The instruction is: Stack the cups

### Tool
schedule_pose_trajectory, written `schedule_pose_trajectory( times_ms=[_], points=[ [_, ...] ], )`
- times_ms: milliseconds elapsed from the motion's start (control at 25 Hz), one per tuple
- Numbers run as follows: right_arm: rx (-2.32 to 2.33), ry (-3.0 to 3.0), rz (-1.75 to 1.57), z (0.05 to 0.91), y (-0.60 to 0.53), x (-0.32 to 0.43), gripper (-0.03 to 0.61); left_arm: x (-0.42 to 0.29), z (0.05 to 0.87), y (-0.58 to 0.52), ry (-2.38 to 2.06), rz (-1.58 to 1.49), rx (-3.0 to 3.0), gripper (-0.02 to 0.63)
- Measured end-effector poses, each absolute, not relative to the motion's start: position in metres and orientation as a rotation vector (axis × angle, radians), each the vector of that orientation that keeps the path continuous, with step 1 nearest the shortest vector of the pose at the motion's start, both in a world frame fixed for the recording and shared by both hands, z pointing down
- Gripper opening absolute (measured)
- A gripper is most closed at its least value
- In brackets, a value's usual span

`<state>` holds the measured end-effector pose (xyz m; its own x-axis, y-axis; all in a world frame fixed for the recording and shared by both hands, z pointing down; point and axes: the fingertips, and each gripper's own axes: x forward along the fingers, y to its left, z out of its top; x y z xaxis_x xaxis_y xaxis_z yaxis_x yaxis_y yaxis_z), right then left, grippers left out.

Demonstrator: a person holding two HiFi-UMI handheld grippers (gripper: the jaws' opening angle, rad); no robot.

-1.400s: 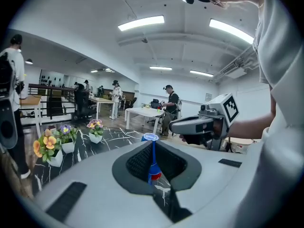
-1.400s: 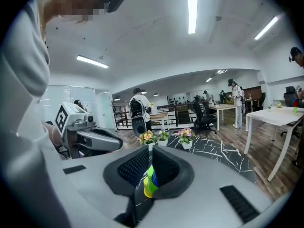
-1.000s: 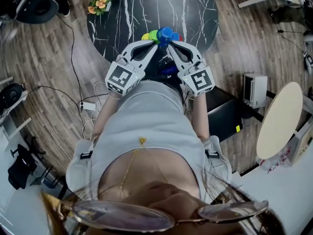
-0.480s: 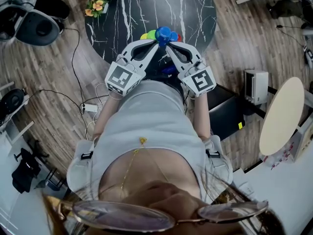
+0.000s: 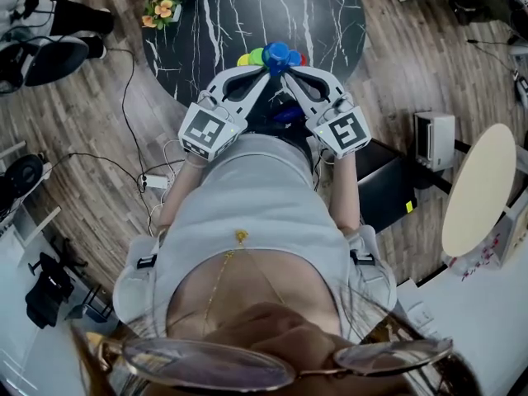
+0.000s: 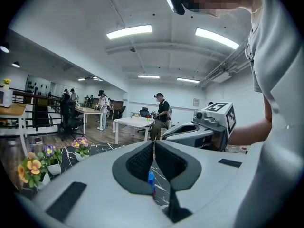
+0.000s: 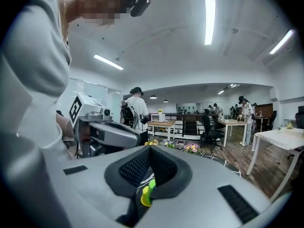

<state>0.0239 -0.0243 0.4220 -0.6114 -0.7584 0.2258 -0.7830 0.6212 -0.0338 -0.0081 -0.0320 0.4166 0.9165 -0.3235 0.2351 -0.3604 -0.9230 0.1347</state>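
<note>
A cluster of small cups stands at the near edge of the black marble table: yellow, green, blue and a sliver of red. My left gripper and right gripper are both shut and empty. They point at the cluster from the near side, their tips close together just short of the blue cup. In the left gripper view the closed jaws hide all but a strip of the blue cup. Under the closed jaws in the right gripper view, the yellow and green cups show.
Small flower pots sit at the table's far left edge. On the wooden floor lie cables and a power strip to the left, with a black case, a white box and a round beige tabletop to the right. People stand at desks in the background.
</note>
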Motion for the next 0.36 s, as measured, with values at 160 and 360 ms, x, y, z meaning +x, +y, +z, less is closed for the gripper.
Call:
schedule_pose_trajectory(
  times_ms=[160,360],
  points=[
    [1.255,-2.658,0.199,0.4242,-0.0247,0.0212,0.015,-0.01,0.4179,-0.0343,-0.525,0.317,2.903,0.038],
    [1.24,-2.658,0.211,0.4271,-0.024,0.0188,0.015,-0.0092,0.4183,-0.0355,-0.517,0.311,2.908,0.038]
  ],
)
